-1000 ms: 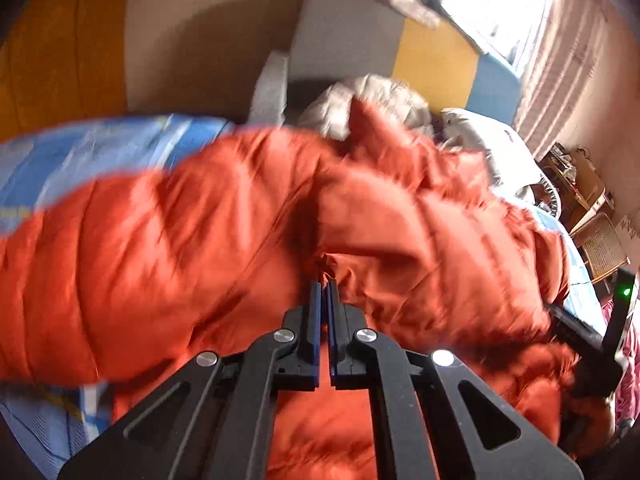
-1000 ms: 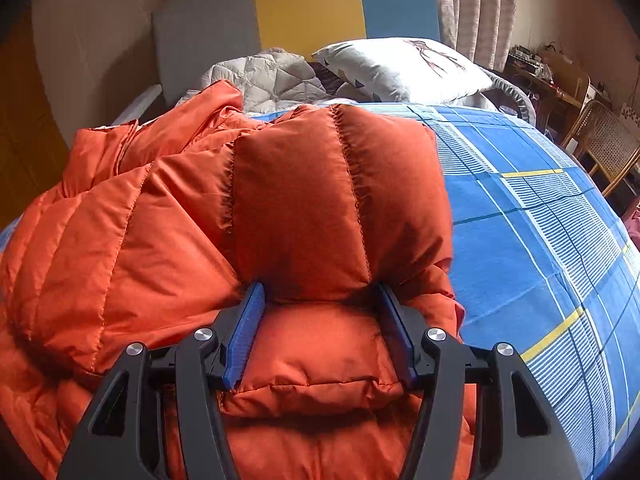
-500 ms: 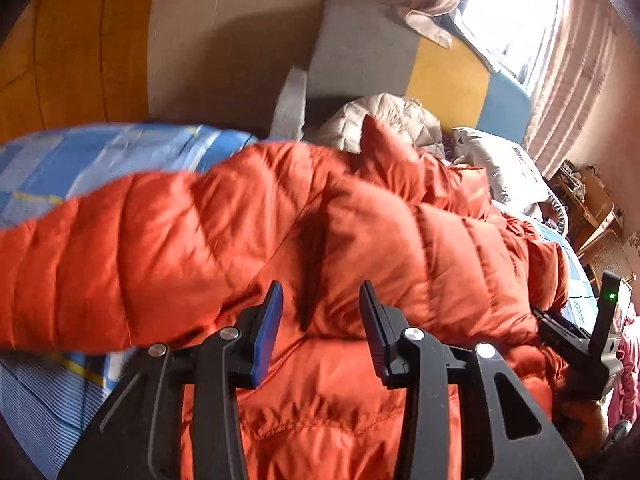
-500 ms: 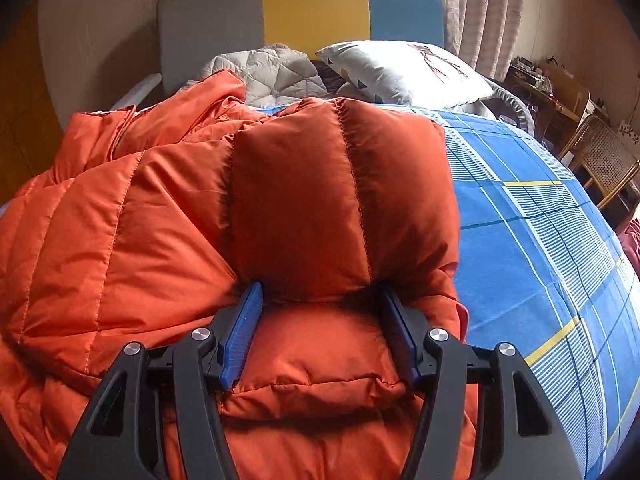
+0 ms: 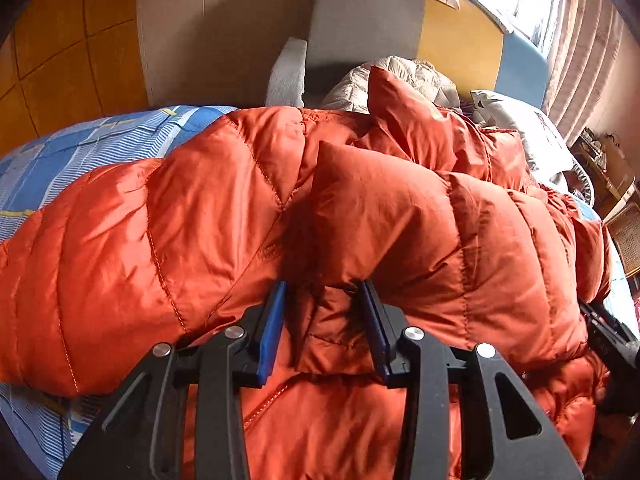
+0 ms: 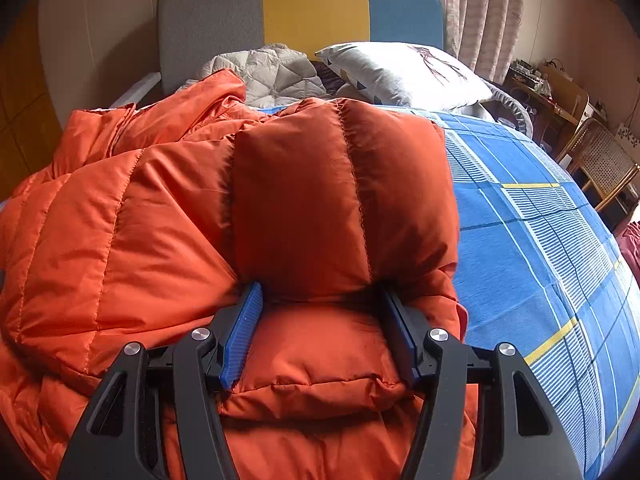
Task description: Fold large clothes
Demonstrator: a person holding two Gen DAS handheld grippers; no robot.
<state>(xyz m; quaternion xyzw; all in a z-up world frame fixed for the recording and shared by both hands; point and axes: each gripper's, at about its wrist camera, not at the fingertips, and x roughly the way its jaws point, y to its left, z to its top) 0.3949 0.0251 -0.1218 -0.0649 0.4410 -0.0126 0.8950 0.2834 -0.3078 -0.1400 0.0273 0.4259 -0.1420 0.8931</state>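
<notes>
Lying between both spread claws, jacket

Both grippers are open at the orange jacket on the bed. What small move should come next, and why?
Probably draw both grippers back. The left gripper and right gripper stand open, gripping nothing, their fingertips tucked under a folded layer of the orange down jacket, which already lies doubled over on the blue checked bedsheet. Backing out lets the fold settle before a new grasp.

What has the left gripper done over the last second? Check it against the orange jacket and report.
Yes. The left gripper was pinched shut on the orange jacket a second ago; now its jaws stand wide apart with the fold released between them.
</notes>
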